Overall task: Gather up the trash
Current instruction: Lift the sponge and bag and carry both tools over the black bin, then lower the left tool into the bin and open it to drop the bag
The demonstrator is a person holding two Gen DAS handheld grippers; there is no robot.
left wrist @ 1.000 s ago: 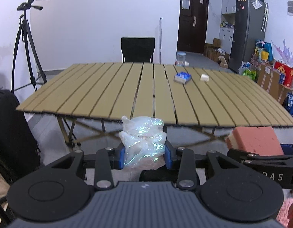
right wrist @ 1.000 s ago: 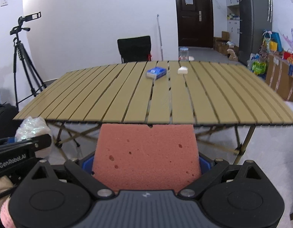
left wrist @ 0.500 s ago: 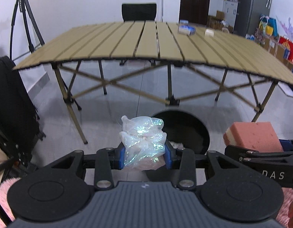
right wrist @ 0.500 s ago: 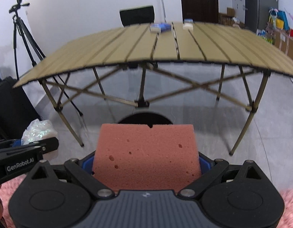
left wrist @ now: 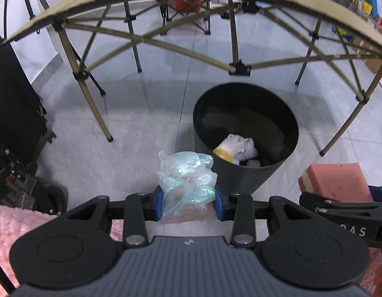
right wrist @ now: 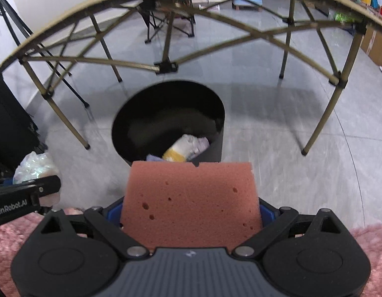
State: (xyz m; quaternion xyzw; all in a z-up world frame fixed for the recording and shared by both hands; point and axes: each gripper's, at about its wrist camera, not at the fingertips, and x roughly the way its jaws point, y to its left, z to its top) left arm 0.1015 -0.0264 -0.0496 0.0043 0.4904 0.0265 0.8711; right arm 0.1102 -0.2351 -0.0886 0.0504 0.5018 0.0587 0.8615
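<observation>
left gripper [left wrist: 188,204] clamping crinkled plastic bag [left wrist: 187,185], bin lying ahead-right | right gripper [right wrist: 191,212] squeezing pink sponge [right wrist: 191,200], black trash bin [right wrist: 217,146] sitting straight ahead, nearer this hand

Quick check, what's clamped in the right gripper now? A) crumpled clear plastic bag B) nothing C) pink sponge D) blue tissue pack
C: the right gripper is shut on the pink sponge, while the plastic bag sits in the left gripper.
</observation>
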